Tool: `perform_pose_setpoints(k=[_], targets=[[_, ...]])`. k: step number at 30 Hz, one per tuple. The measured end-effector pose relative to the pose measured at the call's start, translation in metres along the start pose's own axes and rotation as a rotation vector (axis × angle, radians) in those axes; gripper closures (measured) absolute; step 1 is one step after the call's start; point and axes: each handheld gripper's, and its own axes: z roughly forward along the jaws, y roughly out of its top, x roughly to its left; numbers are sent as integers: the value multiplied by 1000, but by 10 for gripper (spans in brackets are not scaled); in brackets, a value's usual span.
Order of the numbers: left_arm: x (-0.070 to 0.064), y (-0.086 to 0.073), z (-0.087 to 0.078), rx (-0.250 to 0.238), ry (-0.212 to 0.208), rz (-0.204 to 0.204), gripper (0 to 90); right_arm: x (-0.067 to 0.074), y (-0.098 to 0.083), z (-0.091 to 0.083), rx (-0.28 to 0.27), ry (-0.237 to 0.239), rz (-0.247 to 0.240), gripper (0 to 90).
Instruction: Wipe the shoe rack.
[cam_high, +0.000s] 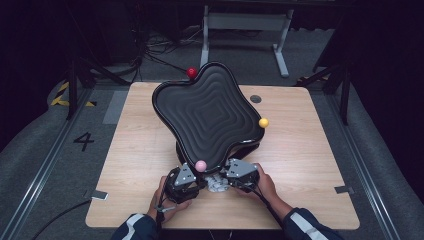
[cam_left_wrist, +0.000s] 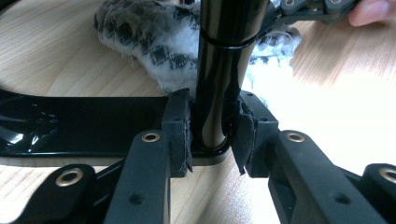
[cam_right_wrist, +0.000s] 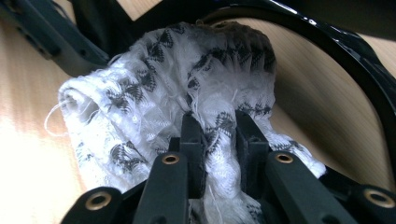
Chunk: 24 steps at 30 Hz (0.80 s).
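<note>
A glossy black wavy tray (cam_high: 210, 115) stands tilted on a stand, with a red ball (cam_high: 191, 72), a yellow ball (cam_high: 263, 122) and a pink ball (cam_high: 201, 165) at its corners. My left gripper (cam_high: 196, 184) is under its near edge. In the left gripper view, the left gripper (cam_left_wrist: 212, 130) is shut on the stand's black post (cam_left_wrist: 219, 70), pads pressing both sides just above the flat black base (cam_left_wrist: 84, 126). The right gripper (cam_right_wrist: 219, 135) is shut on a white cloth with a black pattern (cam_right_wrist: 163, 93), bunched against the post. That cloth (cam_high: 216, 184) lies between both grippers.
The wooden table (cam_high: 310, 150) has bare wood to the left and right of the stand. A curved black rim of the stand (cam_right_wrist: 355, 60) arcs beside the cloth. A dark round plug (cam_high: 255, 98) sits in the tabletop at the back right.
</note>
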Motion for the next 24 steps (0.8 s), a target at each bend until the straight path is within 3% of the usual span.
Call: perform_pose_setpoints(k=[6, 24], targets=[[1, 0, 0, -1, -3, 5, 682, -11, -5, -3, 15, -27, 17, 767], [0, 0, 0, -2, -6, -2, 682, -54, -31, -12, 94, -197, 94, 768]])
